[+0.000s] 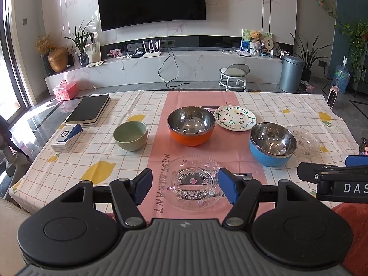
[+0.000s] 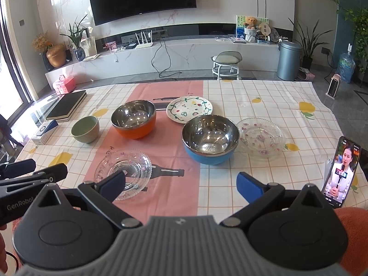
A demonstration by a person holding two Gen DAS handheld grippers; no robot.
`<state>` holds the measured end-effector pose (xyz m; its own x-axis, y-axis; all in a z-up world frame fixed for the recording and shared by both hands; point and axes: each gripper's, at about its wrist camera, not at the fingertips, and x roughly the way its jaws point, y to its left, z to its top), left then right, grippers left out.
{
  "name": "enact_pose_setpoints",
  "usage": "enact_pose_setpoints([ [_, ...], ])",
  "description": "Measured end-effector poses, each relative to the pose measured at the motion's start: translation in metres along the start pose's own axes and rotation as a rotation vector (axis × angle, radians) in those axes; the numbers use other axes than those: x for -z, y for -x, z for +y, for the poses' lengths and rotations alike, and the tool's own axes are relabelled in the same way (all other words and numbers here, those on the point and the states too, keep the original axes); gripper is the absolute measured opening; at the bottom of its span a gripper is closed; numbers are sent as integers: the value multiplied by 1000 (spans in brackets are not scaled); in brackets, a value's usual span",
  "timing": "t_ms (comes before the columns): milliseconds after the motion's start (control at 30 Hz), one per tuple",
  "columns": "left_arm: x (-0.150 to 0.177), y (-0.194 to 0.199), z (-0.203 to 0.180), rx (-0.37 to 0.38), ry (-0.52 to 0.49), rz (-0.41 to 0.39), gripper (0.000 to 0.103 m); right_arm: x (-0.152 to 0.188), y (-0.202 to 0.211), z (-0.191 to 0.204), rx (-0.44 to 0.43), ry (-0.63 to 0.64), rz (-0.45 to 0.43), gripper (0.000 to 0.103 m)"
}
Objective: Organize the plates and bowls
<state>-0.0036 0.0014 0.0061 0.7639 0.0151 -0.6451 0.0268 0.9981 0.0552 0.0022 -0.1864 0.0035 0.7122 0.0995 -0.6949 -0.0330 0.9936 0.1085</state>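
We hold the left gripper with its jaws wide apart and empty, low over the near table edge, its blue pads framing a clear glass plate that lies flat on the pink runner; whether the pads touch its rim we cannot tell from this angle. The right gripper also gapes open and holds nothing, poised over bare cloth in front of the blue bowl. Just right of that bowl, rim close to rim, sits a second glass plate. Behind it lies a painted white plate, and to its left an orange bowl, both steel-lined bowls upright and empty. A green bowl stands apart farther left on the checked cloth. Around the dishes: a black notebook and a small blue-and-white box at the far left, and a phone propped upright at the right edge, its screen lit. Across the room we see a wall television, a white stool and a grey bin.
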Motion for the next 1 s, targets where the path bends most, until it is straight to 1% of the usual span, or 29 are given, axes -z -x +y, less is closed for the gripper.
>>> enact_pose_setpoints([
  [600,1,-2,1,3,-2,3,78,0,-3,2,5,6,7,101],
  [800,-6,-10,12,14,-30,13,77,1,-8,0,-1,8,0,101],
  [833,-8,-13,15,14,-34,16,76,2,-9,-1,-9,7,-14,101],
  [933,-13,-23,27,31,-35,30,65,5,-16,-5,-35,13,-46,100],
  [967,-14,-26,31,46,-35,34,60,6,-20,-5,-44,19,-50,100],
  [1000,-15,-30,35,64,-32,39,54,7,-24,-4,-48,28,-47,99],
])
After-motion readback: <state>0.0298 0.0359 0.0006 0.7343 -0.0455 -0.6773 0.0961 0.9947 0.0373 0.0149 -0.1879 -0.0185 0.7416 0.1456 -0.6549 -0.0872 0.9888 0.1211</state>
